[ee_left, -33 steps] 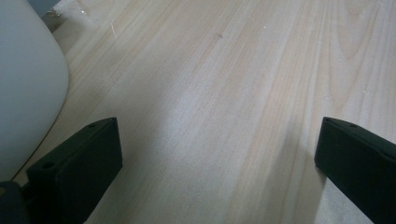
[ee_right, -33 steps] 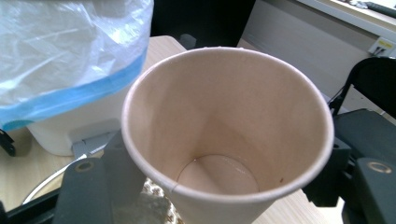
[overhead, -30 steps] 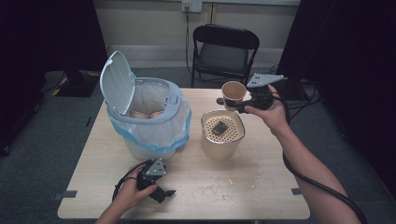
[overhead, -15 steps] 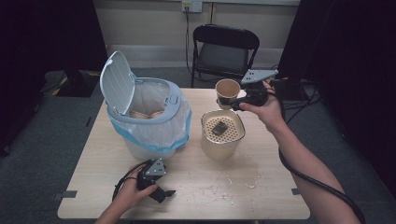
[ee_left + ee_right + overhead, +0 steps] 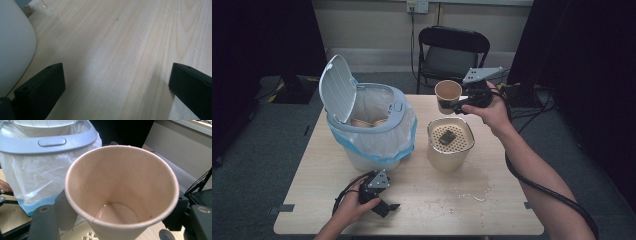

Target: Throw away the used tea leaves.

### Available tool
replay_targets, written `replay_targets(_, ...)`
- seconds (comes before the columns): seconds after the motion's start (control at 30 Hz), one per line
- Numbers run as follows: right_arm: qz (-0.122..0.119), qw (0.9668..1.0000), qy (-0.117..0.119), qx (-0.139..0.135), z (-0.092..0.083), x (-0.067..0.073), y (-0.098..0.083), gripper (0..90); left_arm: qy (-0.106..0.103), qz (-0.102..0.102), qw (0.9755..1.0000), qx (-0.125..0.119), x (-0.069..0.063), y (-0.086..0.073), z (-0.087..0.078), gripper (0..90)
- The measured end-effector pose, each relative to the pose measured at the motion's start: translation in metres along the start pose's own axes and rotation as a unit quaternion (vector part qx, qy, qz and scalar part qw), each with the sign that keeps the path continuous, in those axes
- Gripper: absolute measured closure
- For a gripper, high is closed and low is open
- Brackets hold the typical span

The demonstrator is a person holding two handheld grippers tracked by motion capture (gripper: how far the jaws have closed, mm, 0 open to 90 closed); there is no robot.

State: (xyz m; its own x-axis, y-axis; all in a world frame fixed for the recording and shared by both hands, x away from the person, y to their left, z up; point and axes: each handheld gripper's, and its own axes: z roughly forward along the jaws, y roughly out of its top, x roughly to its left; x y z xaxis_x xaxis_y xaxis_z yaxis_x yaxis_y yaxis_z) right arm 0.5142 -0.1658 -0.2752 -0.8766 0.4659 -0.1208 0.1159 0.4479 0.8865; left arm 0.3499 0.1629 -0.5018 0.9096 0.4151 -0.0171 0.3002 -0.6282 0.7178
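My right gripper [image 5: 456, 106] is shut on a brown paper cup [image 5: 447, 95], held in the air above the far rim of a cream strainer container [image 5: 450, 143]. In the right gripper view the cup [image 5: 122, 192] stands between the jaws with a little liquid at its bottom. A dark flat piece [image 5: 446, 137] lies on the strainer's perforated top. My left gripper [image 5: 386, 207] rests on the table [image 5: 422, 200] near the front edge, jaws wide apart over bare wood [image 5: 117, 57]. A white bin [image 5: 371, 125] with a blue-edged liner stands open, with cups inside.
The bin's lid [image 5: 337, 87] stands up at the left. A spill [image 5: 469, 192] wets the table in front of the strainer container. A black folding chair [image 5: 452, 52] stands behind the table. The bin's white wall [image 5: 13, 47] is close at the left gripper's left.
My right gripper has carried the cup up and to the left, from beside the strainer container's far right to above its far rim. The left gripper has not moved.
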Motion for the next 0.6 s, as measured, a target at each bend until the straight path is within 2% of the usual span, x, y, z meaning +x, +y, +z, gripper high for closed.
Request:
replay_targets(0.17,-0.003,1.0,0.008,0.001,0.002,0.002,0.01,28.5,0.006,0.001,1.0,0.005,0.0,0.0,-0.001,0.0)
replay_targets(0.6,-0.009,0.9997,0.021,0.006,0.007,0.001,0.037,28.4,0.004,0.0,1.0,0.004,0.0,0.0,0.0,0.0)
